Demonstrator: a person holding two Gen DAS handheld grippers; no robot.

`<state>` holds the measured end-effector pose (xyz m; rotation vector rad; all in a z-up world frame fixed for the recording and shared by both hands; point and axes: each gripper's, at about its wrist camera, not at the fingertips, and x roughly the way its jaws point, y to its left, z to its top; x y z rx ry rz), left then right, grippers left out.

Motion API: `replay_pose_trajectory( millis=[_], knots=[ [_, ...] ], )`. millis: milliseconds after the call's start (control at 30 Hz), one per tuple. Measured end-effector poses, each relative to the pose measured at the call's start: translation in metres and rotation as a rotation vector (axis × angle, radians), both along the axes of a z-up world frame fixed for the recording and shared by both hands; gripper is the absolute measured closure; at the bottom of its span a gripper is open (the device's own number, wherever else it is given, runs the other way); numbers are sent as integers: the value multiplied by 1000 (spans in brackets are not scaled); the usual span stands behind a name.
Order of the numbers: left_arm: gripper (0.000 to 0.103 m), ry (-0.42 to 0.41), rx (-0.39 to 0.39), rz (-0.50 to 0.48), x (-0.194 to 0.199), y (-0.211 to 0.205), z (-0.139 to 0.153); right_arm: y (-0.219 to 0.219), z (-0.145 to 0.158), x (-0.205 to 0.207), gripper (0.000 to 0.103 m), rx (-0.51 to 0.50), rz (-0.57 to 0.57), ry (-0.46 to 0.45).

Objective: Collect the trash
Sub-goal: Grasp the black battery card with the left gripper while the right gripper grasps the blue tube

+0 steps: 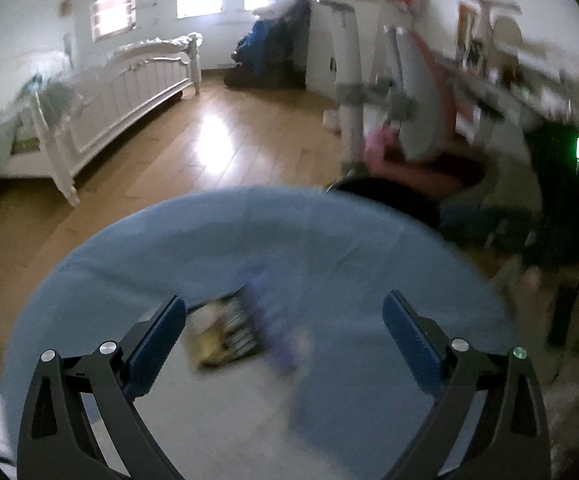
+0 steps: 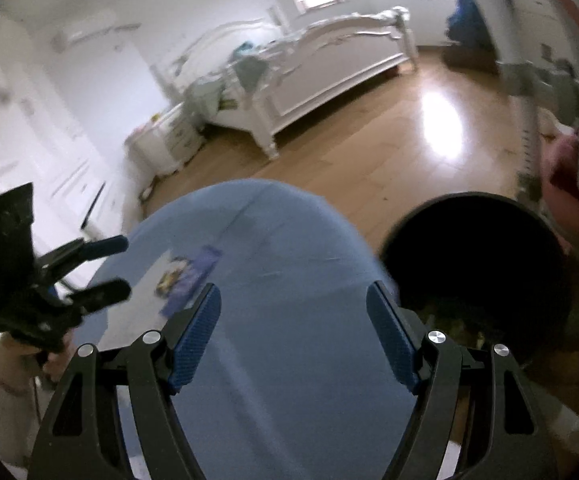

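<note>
Although the left wrist view is blurred, the left tool [image 1: 285,330] plainly stands released, its blue-padded fingers spread wide with nothing between them. Just ahead of its left finger, on the round surface covered in pale blue cloth [image 1: 329,240], lies a flat yellow-and-purple printed wrapper [image 1: 229,332], not yet collected. Beyond the far edge of the surface, ahead and to the right, shows the rim of a dark round bin [image 1: 393,192].

From the right wrist view, the right tool [image 2: 293,332] is also released and empty above the blue cloth. That wrapper [image 2: 187,276] lies ahead and left of it, close to the left tool [image 2: 113,268], which a hand holds at the surface's edge. Immediately right sits the bin [image 2: 473,240], with what looks like some litter at its bottom. I judge one piece at least remains to pick up.
</note>
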<state>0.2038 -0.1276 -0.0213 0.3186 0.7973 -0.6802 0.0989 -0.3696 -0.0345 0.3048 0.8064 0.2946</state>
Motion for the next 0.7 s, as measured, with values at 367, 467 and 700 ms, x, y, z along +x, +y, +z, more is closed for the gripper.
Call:
replay_pose_trajectory(
  millis=[367,467,700],
  knots=[
    [6,-50,100,-8,12,45,-27,118,-15,55,35,-95,189,85],
    [6,-39,94,-18,17,48,-33,134,-25,72,43,-117,222,112],
    [6,-88,167,-57,21,36,-43,131,-34,83,84,-209,214,106]
  ],
)
